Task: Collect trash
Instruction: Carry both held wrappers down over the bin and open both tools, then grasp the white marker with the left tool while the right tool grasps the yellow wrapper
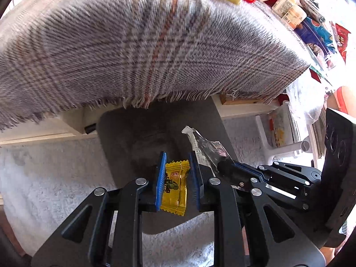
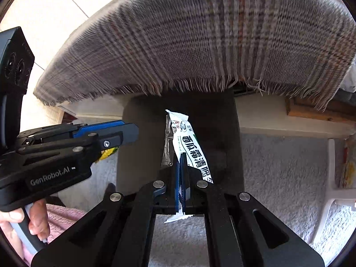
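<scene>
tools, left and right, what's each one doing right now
Left tool: closed on the yellow candy wrapper.
Right tool: closed on the white wrapper.

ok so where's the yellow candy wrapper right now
In the left wrist view the yellow candy wrapper sits between the blue pads of the left tongs, above the grey bin, with the right tongs beside it.

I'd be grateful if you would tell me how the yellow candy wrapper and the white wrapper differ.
The yellow candy wrapper is short and yellow; the white wrapper is long, white and silver inside. The yellow one sits in the left gripper, the white one in the right gripper, whose fingers stand closer together. Both carry dark Chinese print and hang above the dark bin.
</scene>
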Tool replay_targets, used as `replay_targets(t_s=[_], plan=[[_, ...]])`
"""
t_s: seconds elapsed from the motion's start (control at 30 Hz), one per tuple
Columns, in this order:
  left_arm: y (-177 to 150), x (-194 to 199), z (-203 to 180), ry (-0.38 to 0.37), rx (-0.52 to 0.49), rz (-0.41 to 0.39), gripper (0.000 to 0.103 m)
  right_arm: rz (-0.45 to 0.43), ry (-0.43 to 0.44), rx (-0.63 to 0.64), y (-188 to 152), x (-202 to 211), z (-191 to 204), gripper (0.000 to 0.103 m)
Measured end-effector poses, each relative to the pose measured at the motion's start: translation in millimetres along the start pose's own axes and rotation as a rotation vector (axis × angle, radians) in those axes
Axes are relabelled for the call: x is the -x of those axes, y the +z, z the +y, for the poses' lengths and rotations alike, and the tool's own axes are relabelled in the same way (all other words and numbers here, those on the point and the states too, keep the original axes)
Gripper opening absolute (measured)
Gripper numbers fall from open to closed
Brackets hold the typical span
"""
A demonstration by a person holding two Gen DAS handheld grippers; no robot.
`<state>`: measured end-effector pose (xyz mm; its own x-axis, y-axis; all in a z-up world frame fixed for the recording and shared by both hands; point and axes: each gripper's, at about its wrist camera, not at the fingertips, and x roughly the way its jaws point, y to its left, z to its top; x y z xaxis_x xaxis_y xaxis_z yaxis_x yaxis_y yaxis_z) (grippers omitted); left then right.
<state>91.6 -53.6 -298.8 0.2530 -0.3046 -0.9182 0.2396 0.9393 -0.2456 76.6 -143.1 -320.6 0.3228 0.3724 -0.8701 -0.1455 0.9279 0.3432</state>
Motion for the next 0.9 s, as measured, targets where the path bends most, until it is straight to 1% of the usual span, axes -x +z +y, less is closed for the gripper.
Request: replay_targets(t_s=[0.03, 0.07, 0.13, 0.17, 0.2, 0.23, 0.27, 0.3, 0.37, 0.4, 0.43, 0.5, 0.57, 0.63, 0.7, 0.8, 0.9], plan=[[0.1, -2.5, 0.4, 0.007, -0.002, 0.005, 0.027, 0.006, -0.006, 0.003, -0.5, -1.1, 0.5, 0.007], [0.7, -4.3, 1.9, 0.01, -0.001, 0.002, 0.037, 0.013, -0.011, 0.006, 0.4, -3.2, 0.8, 0.007], [2.9, -4.8, 5.9, 0.023, 0.002, -0.009, 0.047, 0.019, -0.036, 0.016, 0.7, -5.1, 1.3, 0.009], [4.7, -3.7, 8.1, 0.027, 0.004, -0.011, 0.05, 0.024, -0.055, 0.026, 0.6, -5.9, 2.3, 0.013], [6.0, -2.6, 10.2, 0.023, 0.012, -0.012, 0.053, 0.025, -0.069, 0.039, -0.4, -7.3, 1.6, 0.041], [7.3, 0.7, 12.7, 0.019, 0.019, -0.021, 0.059, 0.016, -0.072, 0.045, -0.7, -5.5, 1.6, 0.075], [8.3, 3.5, 14.3, 0.021, 0.023, -0.03, 0.061, -0.003, -0.071, 0.045, -0.6, -2.4, -0.5, 0.08], [9.4, 7.1, 15.8, 0.02, 0.028, -0.039, 0.064, -0.032, -0.07, 0.045, -0.7, 4.0, -0.7, 0.08], [11.5, 14.5, 16.6, 0.022, 0.034, -0.057, 0.074, -0.032, -0.077, 0.055, 1.5, 8.5, -0.8, 0.079], [12.3, 19.9, 16.8, 0.028, 0.037, -0.07, 0.077, -0.035, -0.101, 0.071, 2.4, 12.4, 0.7, 0.08], [12.4, 28.2, 16.5, 0.032, 0.043, -0.092, 0.083, -0.043, -0.13, 0.091, 2.6, 17.7, 2.8, 0.083], [12.0, 44.7, 16.3, 0.041, 0.043, -0.127, 0.089, -0.075, -0.197, 0.125, 4.4, 32.0, 5.5, 0.101], [12.1, 60.8, 15.4, 0.06, 0.045, -0.163, 0.095, -0.121, -0.259, 0.148, 7.9, 50.2, 5.6, 0.1], [13.6, 77.9, 13.6, 0.069, 0.05, -0.193, 0.095, -0.145, -0.281, 0.138, 16.2, 71.0, 2.9, 0.1], [16.8, 94.7, 12.9, 0.074, 0.049, -0.219, 0.095, -0.174, -0.268, 0.105, 25.2, 93.1, -1.9, 0.1], [23.6, 115.0, 5.1, 0.11, 0.028, -0.257, 0.095, -0.211, -0.25, 0.063, 38.4, 127.1, -8.4, 0.1], [34.4, 126.3, 0.2, 0.147, 0.013, -0.267, 0.095, -0.24, -0.277, 0.062, 54.0, 151.2, -10.2, 0.1]])
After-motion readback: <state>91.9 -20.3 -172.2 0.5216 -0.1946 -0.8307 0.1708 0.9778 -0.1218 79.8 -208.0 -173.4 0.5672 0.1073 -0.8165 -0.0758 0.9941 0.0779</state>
